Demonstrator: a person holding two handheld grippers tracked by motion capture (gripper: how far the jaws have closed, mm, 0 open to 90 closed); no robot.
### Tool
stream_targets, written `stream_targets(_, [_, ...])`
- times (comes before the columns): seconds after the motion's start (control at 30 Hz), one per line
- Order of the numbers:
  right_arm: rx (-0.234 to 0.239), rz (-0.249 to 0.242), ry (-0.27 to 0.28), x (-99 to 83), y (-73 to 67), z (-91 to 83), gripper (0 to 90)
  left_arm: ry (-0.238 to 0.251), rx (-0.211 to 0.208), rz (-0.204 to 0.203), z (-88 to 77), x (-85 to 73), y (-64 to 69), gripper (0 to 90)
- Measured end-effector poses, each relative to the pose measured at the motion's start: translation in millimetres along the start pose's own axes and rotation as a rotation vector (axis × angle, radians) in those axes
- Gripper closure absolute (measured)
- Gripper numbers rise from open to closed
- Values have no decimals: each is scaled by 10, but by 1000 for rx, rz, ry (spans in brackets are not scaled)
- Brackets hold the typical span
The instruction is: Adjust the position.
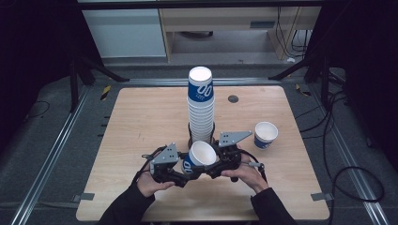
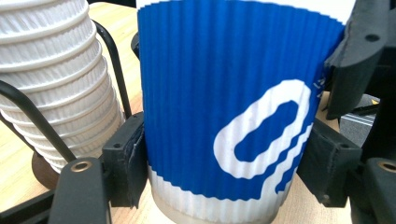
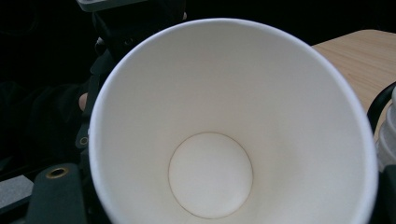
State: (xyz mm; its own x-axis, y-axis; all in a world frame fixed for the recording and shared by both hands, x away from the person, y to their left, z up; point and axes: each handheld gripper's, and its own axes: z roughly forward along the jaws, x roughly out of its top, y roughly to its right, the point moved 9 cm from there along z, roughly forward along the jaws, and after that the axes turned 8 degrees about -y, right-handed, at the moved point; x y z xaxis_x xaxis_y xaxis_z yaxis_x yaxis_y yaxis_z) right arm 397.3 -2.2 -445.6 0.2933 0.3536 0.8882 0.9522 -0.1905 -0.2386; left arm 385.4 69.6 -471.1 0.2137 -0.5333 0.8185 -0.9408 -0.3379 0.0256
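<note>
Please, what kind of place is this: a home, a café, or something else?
Probably a lab or recording workspace, not a café. A bare wooden table stands between metal floor rails, loose cables lie on the floor, and black frame legs surround the table.

The pale wooden table (image 1: 141,117) is evenly lit from above, while the surroundings are left dark. Close surfaces in both gripper views are rendered soft and slightly blurred.

A blue ribbed paper cup (image 1: 199,158) with a white loop logo and a white inside is clamped around its wall between the pads of the left gripper (image 1: 184,169). It is tilted, mouth up and open. The right gripper (image 1: 217,161) touches its rim.
</note>
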Motion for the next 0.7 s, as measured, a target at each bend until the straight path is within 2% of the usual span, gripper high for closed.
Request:
stream_targets(0.1, [-1,-2,1,1,3,-6,206,6,-6,-2,-5,3,2,259])
stream_targets(0.3, [-23,-20,29,58,7,-87,207,-15,-15,-12,-10,-31,-9,217])
stream_targets(0.5, [-90,-15,61,117,80,-243,204,-33,3,-40,-59,-105,-102,202])
stream_targets(0.7, [-170,-9,61,111,177,-377,204,-31,30,-84,-123,-167,-254,195])
